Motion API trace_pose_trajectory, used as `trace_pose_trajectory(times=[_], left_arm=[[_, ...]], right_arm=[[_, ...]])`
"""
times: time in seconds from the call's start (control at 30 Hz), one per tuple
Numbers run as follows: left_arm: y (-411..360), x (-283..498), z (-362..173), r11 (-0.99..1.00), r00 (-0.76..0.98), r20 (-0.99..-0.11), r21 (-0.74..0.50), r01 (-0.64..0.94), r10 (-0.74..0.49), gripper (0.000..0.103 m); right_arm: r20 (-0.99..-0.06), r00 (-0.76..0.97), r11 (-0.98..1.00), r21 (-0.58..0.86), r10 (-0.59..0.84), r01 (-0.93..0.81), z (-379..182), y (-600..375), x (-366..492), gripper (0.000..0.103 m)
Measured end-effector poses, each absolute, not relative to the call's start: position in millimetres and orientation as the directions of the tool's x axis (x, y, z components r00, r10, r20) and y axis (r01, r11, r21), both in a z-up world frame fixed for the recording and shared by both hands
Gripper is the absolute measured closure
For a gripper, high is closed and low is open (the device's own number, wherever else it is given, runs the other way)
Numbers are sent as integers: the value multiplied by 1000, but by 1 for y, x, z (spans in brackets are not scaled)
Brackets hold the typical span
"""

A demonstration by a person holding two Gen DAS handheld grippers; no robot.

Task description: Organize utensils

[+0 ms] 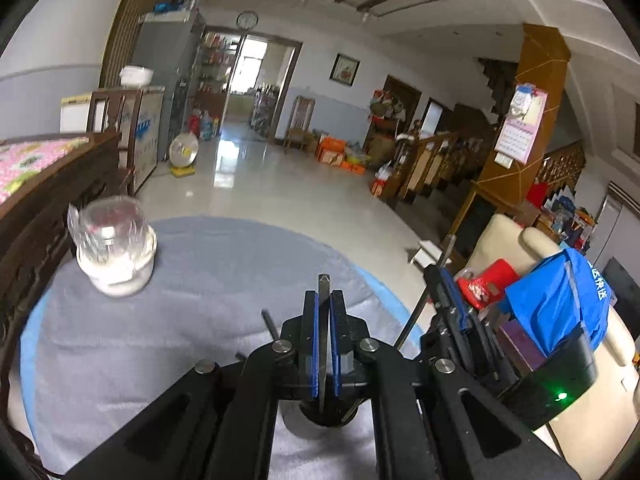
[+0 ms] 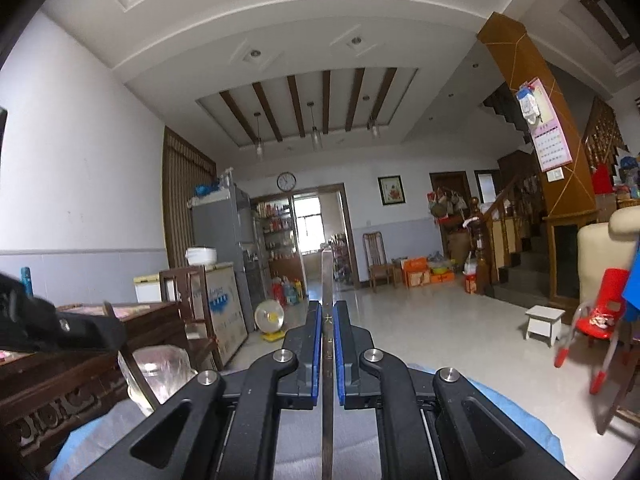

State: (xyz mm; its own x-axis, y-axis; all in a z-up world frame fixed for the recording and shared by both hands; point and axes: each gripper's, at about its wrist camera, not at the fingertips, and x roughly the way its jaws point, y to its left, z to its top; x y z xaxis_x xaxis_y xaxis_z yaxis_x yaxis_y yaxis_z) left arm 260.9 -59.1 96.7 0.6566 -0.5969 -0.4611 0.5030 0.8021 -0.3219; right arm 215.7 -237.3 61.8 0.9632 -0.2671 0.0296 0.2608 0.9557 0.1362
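In the left wrist view my left gripper (image 1: 324, 300) is shut on a thin grey utensil (image 1: 323, 282), whose pointed tip stands just above the blue pads. Below the fingers sits a dark round holder (image 1: 325, 418). A second dark stick (image 1: 269, 323) pokes up left of it. My right gripper (image 1: 438, 272) is at the right, shut on a slim stick (image 1: 418, 316). In the right wrist view the right gripper (image 2: 328, 308) clamps a long flat metal utensil (image 2: 327, 276) that points upward. The left gripper (image 2: 110, 330) reaches in from the left with its thin stick (image 2: 136, 368).
An upturned clear glass jar (image 1: 116, 248) stands on the round table's grey cloth (image 1: 208, 280), also seen as the jar (image 2: 160, 368). A carved dark wooden bench (image 1: 60, 184) borders the left. At the right are a cream chair (image 1: 516, 236), a red child seat (image 2: 604, 312) and a white stool (image 2: 544, 320).
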Motion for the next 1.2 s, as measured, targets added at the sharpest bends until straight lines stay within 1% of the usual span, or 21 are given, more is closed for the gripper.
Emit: trace_pose_trajectory(times=[0.2, 0.33, 0.43, 0.47, 0.5, 0.57, 0.7, 0.77, 0.87, 0.97, 1.07, 1.1, 1.2], left_arm=[[-61, 259, 81, 805, 622, -516, -301, 511, -588, 98], [-57, 249, 80, 801, 605, -539, -273, 532, -586, 98], [-47, 237, 85, 798, 609, -534, -255, 546, -587, 89], [-40, 232, 87, 802, 619, -529, -241, 547, -580, 80], [-32, 227, 89, 809, 633, -524, -225, 543, -570, 68], [-13, 216, 90, 826, 666, -508, -198, 528, -547, 63], [25, 211, 83, 870, 712, -517, -158, 466, -475, 60], [48, 211, 71, 892, 719, -538, -168, 419, -439, 59], [76, 216, 46, 915, 691, -604, -198, 352, -397, 59], [99, 221, 19, 922, 644, -660, -252, 294, -386, 59], [117, 225, -9, 921, 585, -711, -310, 237, -390, 59], [120, 227, -17, 920, 564, -727, -325, 221, -392, 59], [121, 233, -39, 913, 495, -769, -369, 173, -405, 59]], right_arm=[[-27, 972, 961, 147, -234, 235, 55, -245, 207, 97], [-97, 981, 971, 160, -166, 180, 51, -248, 199, 95], [-158, 979, 974, 166, -129, 155, 47, -249, 190, 93], [-184, 976, 975, 163, -119, 149, 46, -248, 187, 92], [-207, 972, 976, 160, -113, 147, 45, -248, 184, 91], [-221, 970, 976, 170, -98, 138, 43, -251, 171, 91], [-205, 976, 968, 220, -74, 120, 43, -255, 140, 91], [-191, 979, 964, 239, -69, 115, 43, -253, 124, 90], [-176, 983, 962, 254, -55, 99, 43, -246, 104, 90], [-171, 985, 967, 247, -21, 64, 42, -230, 89, 90], [-203, 979, 972, 234, 37, 12, 38, -211, 89, 90], [-232, 970, 971, 240, 70, -13, 32, -204, 92, 90], [-307, 946, 970, 241, 106, -31, 15, -190, 104, 90]])
